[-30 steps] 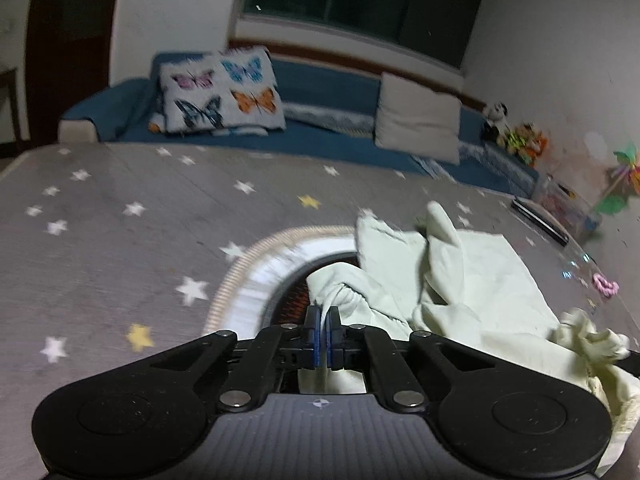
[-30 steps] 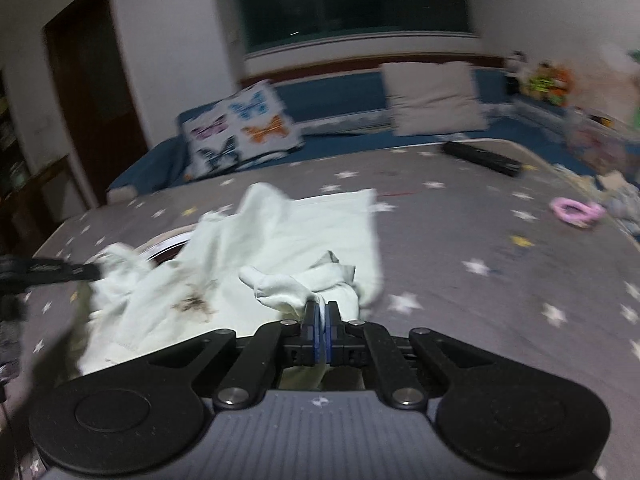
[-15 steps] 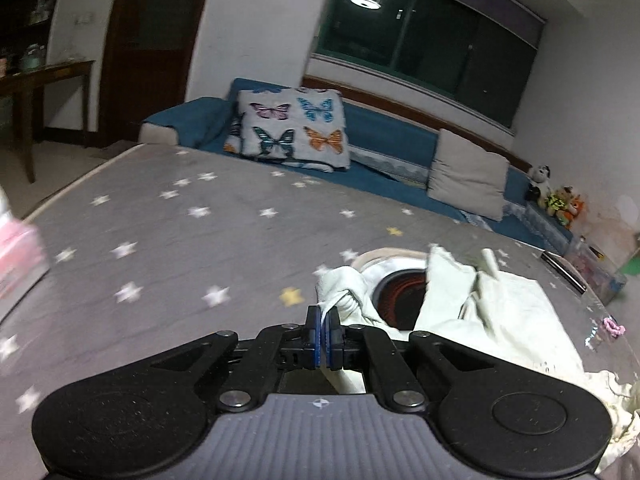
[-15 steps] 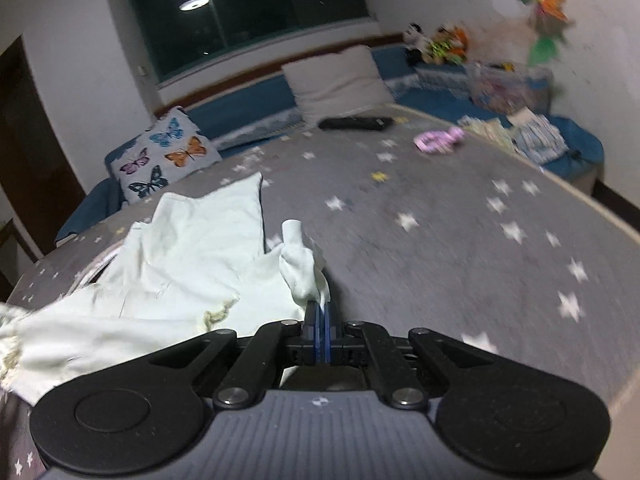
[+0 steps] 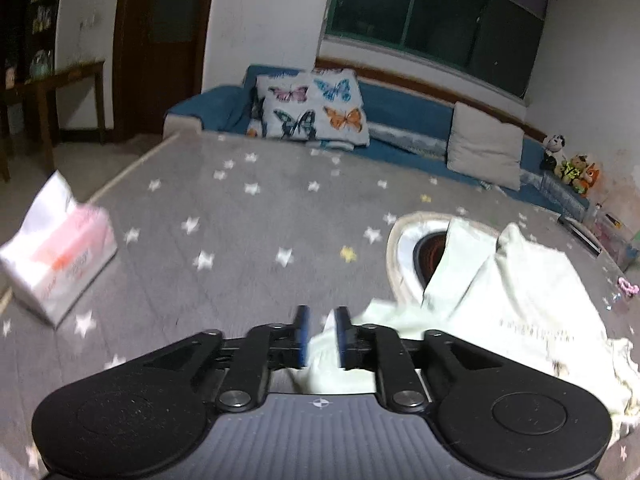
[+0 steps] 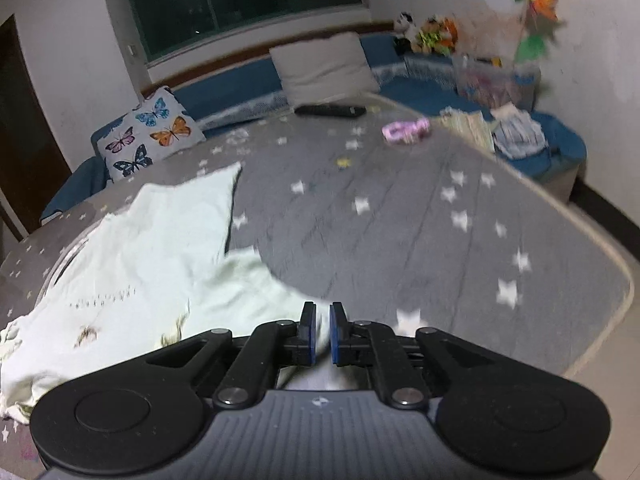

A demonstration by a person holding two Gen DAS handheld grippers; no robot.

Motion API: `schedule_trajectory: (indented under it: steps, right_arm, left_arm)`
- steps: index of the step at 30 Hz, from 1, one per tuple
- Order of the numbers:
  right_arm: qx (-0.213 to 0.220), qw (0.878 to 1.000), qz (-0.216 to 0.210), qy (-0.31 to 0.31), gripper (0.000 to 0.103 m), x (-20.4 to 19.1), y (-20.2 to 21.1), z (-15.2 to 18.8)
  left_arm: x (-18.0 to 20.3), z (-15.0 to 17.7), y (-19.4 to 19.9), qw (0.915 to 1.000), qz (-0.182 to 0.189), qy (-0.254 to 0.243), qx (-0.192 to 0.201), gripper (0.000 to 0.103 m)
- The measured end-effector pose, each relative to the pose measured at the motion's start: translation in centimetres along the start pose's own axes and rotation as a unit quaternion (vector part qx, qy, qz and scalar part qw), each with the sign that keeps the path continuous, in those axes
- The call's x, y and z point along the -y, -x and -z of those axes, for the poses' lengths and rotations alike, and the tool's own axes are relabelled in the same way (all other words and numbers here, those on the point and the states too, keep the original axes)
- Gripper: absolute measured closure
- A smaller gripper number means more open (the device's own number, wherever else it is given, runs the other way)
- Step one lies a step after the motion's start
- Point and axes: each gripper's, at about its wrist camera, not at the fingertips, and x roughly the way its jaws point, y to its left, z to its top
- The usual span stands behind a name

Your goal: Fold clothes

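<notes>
A pale green garment lies spread on the grey star-patterned mat, partly over a round rug print. In the left wrist view my left gripper stands slightly open, with a corner of the garment lying between its blue pads. In the right wrist view the garment stretches to the left, and my right gripper is also slightly open with a fold of cloth lying between its fingers.
A pink tissue pack lies at the left on the mat. A butterfly pillow and a beige cushion sit on the blue sofa behind. A black remote and a pink toy lie far right. The mat's edge drops off at right.
Both grippers were shut on the garment and pulled it apart sideways; now both jaws have parted a little and the garment lies flatter on the mat.
</notes>
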Motion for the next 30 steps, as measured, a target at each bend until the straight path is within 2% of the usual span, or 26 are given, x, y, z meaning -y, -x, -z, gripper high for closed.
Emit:
schedule_trajectory:
  steps: [2, 5, 8, 16, 21, 25, 30]
  right_arm:
    - [0.005, 1.000, -0.006, 0.017, 0.095, -0.7, -0.5, -1.2]
    - [0.007, 0.999, -0.020, 0.035, 0.092, -1.8, -1.7, -2.9]
    - [0.004, 0.998, -0.037, 0.052, 0.084, -3.4, -3.8, -4.8]
    - [-0.022, 0.993, -0.082, 0.080, 0.083, -8.1, -10.6, -9.1]
    - [-0.035, 0.990, -0.088, 0.104, 0.083, -10.6, -15.2, -11.2]
    - [-0.041, 0.989, -0.090, 0.108, 0.072, -11.4, -18.5, -12.6]
    - [-0.047, 0.991, -0.081, 0.098, 0.072, -11.3, -21.7, -13.9]
  left_arm:
    - [1.0, -1.0, -0.5, 0.9999, 0.002, -0.010, 0.008, 0.063]
    - [3.4, -2.3, -2.2, 0.9993, 0.014, -0.034, 0.008, 0.059]
    - [6.0, -3.6, -4.8, 0.9984, 0.024, -0.051, 0.000, 0.059]
    - [13.2, -6.8, -14.1, 0.9915, 0.056, -0.109, -0.044, 0.061]
    - [16.7, -7.5, -20.2, 0.9856, 0.068, -0.139, -0.067, 0.059]
    - [18.0, -7.6, -24.2, 0.9836, 0.066, -0.145, -0.084, 0.059]
    - [18.6, -7.5, -26.6, 0.9829, 0.064, -0.146, -0.092, 0.059]
